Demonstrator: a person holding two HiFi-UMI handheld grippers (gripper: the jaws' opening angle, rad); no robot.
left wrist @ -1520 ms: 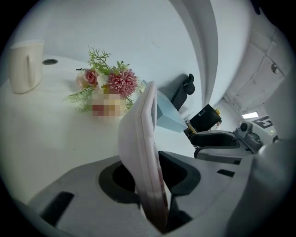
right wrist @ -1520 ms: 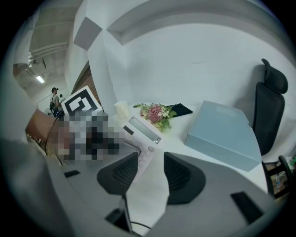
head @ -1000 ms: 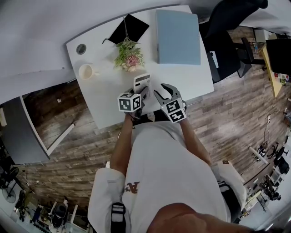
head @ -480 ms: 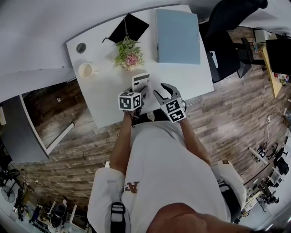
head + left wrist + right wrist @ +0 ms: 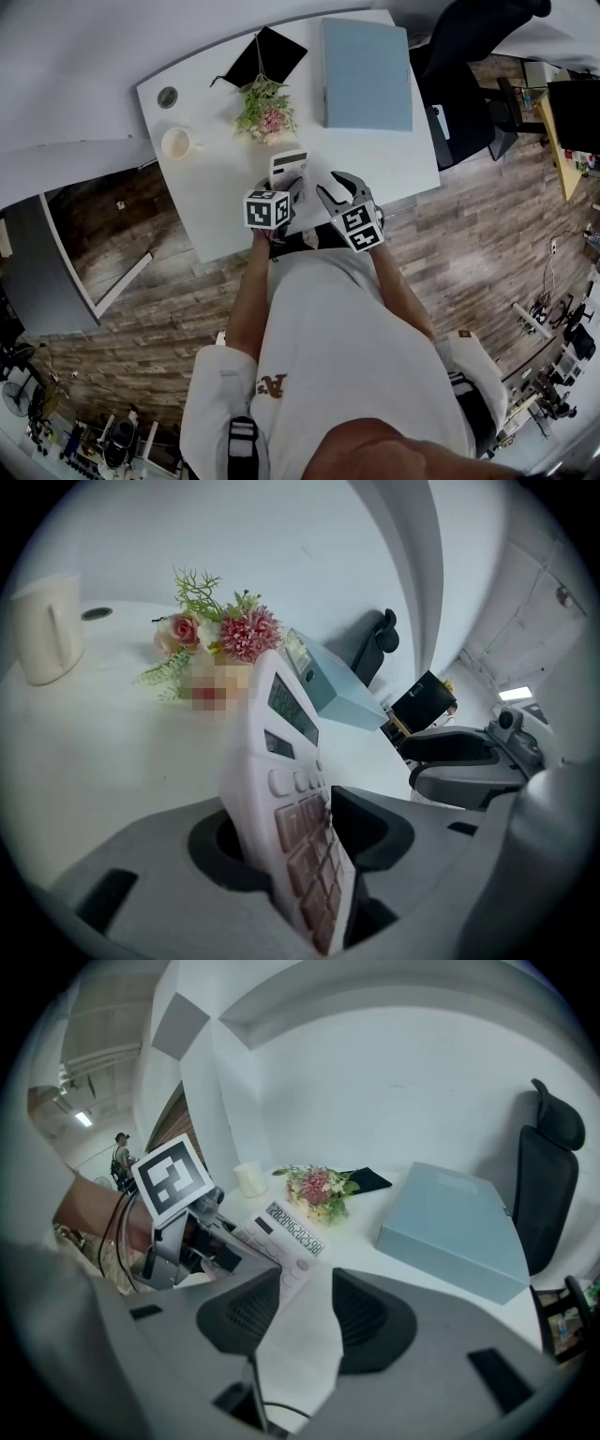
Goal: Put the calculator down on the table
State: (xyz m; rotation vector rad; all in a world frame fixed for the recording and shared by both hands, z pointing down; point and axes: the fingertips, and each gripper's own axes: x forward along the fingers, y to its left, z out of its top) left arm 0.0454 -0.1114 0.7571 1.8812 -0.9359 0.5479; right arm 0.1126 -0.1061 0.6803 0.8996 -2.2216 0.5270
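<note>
Moved: left hand-held gripper [image 5: 298,834] jaws just opening, calculator [image 5: 281,742] loose between them.
Right hand-held gripper [image 5: 298,1321]: I see it wide, empty.

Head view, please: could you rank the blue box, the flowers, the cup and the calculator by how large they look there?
1. blue box, clearly the largest
2. flowers
3. cup and calculator: they look about alike, and the calculator's near end is covered, so I would not rank them.
</note>
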